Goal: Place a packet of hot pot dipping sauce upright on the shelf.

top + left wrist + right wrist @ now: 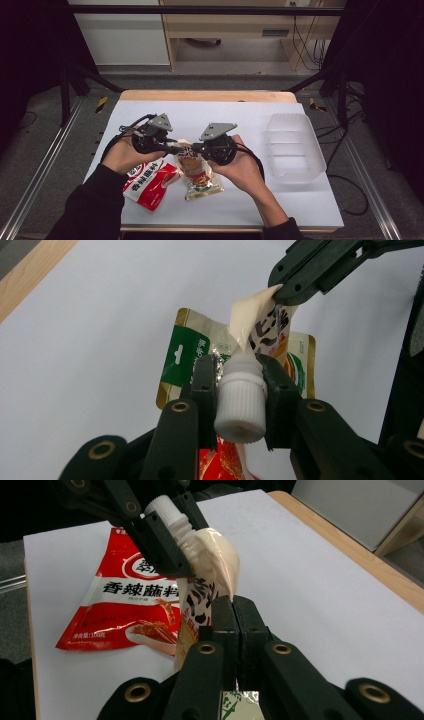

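While the left gripper [241,390] has just been closing its 2 black jaws onto the ribbed white cap [242,402] of a glossy cream pouch [199,172], a red crinkly packet [149,184] lies at its 6 o'clock. Pinched flat on the pouch's upper edge, the right gripper [234,625] holds it above the white table [300,200]; a clear plastic tray [294,147] sits at 3 o'clock.

You have one fixed camera high above, facing forward and down the table [310,200]; both gripper cameras sit close, sharing the cream pouch [212,555].
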Demonstrator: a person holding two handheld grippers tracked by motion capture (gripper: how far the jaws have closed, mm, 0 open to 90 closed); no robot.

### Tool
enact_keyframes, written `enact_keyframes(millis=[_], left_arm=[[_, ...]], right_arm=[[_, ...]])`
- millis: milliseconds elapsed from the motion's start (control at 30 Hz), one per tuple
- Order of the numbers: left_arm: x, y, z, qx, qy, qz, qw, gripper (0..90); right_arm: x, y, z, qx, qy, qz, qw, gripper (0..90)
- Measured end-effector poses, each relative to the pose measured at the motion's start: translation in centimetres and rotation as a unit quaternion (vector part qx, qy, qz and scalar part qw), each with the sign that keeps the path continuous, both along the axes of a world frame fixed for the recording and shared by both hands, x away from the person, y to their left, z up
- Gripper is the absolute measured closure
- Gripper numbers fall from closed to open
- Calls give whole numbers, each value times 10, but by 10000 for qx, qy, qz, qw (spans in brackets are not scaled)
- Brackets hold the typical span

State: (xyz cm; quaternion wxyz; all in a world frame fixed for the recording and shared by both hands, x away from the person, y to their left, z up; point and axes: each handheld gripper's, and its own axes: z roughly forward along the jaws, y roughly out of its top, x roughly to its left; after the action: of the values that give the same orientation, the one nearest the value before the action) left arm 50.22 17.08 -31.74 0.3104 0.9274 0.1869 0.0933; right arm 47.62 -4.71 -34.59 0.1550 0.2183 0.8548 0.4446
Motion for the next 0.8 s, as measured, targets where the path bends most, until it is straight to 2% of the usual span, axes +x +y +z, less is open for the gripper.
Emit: enact_keyframes(millis=[133,300,467,500,567,667,800], left_arm=[[0,-4,3,23,7,-58,10000,728],[-1,-9,5,157,3,-145,9998,730],[-2,-13,5,225,-17,-223,9995,732],[-2,-13,4,262,-45,-252,9993,732],[-2,-14,4,282,-51,-269,9992,732],[-2,-13,4,252,-69,-274,9993,733],[-2,-12,5,217,-65,-276,9994,733]], right_arm=[[0,-2,0,-93,23,38,9999,890],[1,-3,0,-189,69,42,9998,884],[1,-4,1,-382,91,123,9992,861],[2,-4,3,-482,66,162,9987,815],[2,-4,4,-514,39,181,9985,784],[4,-3,9,-819,-6,308,9962,609],[8,0,11,-1238,-162,467,9911,454]])
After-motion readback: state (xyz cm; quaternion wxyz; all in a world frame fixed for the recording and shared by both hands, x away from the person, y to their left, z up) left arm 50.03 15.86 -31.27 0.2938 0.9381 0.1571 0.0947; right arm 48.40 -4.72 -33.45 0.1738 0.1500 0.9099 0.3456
